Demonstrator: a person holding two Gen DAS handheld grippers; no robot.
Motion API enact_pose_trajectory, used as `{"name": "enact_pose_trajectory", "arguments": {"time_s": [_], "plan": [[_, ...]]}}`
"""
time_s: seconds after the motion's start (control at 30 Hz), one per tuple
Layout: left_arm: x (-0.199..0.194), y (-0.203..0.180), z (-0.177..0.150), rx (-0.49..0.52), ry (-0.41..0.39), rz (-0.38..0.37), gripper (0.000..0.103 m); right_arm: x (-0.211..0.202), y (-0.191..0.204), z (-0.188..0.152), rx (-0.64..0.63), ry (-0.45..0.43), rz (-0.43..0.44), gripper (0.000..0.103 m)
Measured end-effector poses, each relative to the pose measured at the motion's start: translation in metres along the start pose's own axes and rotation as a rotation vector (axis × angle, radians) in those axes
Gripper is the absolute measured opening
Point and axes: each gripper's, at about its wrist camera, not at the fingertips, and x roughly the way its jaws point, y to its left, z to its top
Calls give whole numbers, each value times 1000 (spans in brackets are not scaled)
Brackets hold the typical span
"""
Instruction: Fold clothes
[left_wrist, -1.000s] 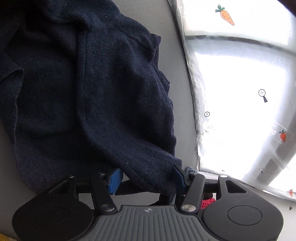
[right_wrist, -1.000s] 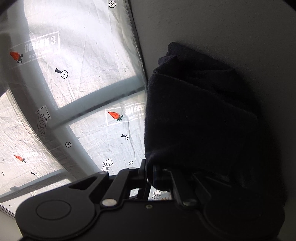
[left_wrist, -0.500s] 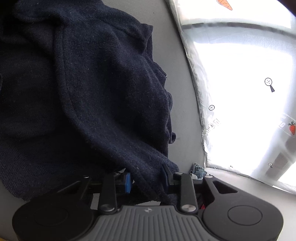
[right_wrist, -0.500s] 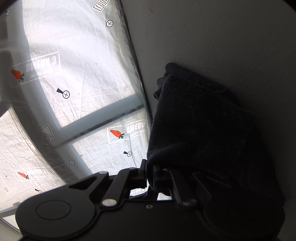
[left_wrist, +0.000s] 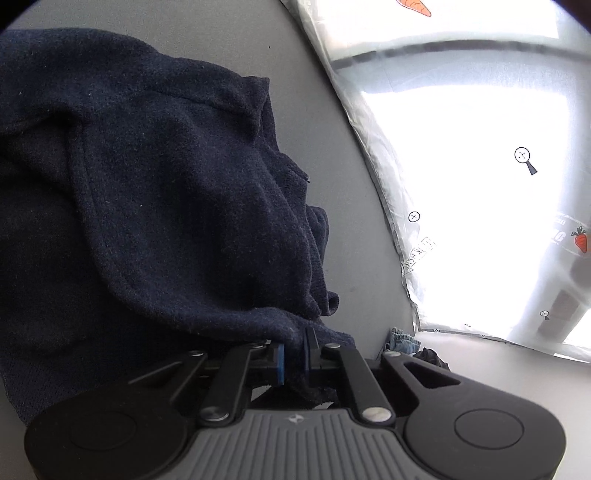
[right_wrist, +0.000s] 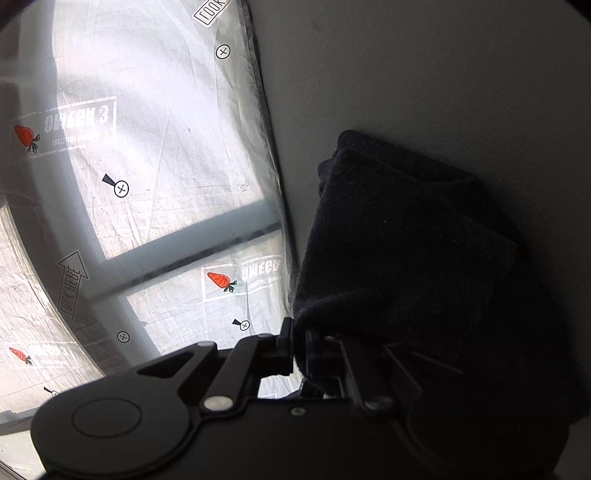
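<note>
The navy sweater (left_wrist: 159, 192) is lying bunched on the grey worktop (left_wrist: 332, 184), just beside a carrot-printed plastic sheet (left_wrist: 461, 184). The left gripper (left_wrist: 293, 352) is pinching the sweater's near hem, its blue-padded jaws closed tight on the cloth. The right gripper (right_wrist: 299, 345) is likewise gripping an edge of the sweater (right_wrist: 406, 258), jaws clamped shut, the fabric draping over its right side. A bit of denim (left_wrist: 402, 338) is showing beyond the left gripper.

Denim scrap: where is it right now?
Left wrist view, lower right of centre: the denim scrap lies on the grey table, by the printed sheet's corner.
</note>
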Motion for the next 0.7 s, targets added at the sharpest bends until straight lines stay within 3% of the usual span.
{"name": "enact_pose_trajectory", "arguments": {"time_s": [0.3,0.4,0.7], "plan": [[-68,-2,35,59,-94,-36,7,41,22,-38,-35,37,51,6],[-95,5,62,63,-152,-42,7,64,28,-58,-47,71,62,6],[-186,75,137,-9,-349,3,6,169,21,-132,-56,243,32,6]]}}
